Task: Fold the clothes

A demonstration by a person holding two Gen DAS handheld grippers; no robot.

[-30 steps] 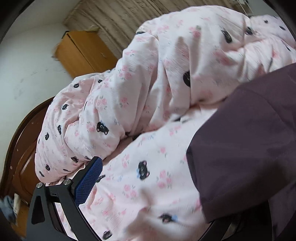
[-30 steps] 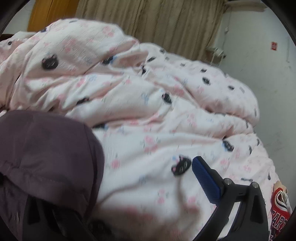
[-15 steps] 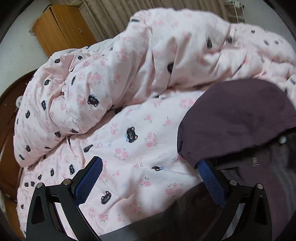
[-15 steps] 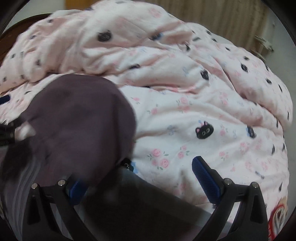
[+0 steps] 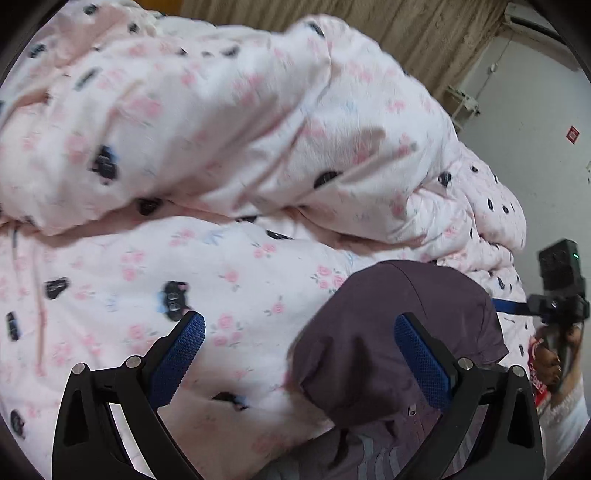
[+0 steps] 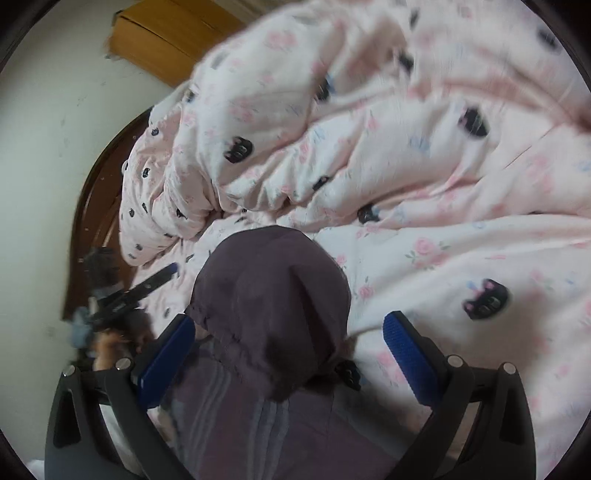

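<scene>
A dark purple hooded jacket lies on the pink bed cover; its hood points away from me and pale stripes show near the bottom of both views. My left gripper is open and empty, its right finger over the hood's left side. My right gripper is open and empty, its fingers on either side of the hood. The right gripper also shows in the left wrist view, and the left gripper in the right wrist view.
A rumpled pink duvet with black cat and rose print is heaped behind the jacket. A dark wooden bed frame, a wooden cabinet, beige curtains and a white wall surround the bed.
Both grippers have pulled back and turned toward each other. The jacket hood, earlier close against the fingers, now lies free on the bed between them.
</scene>
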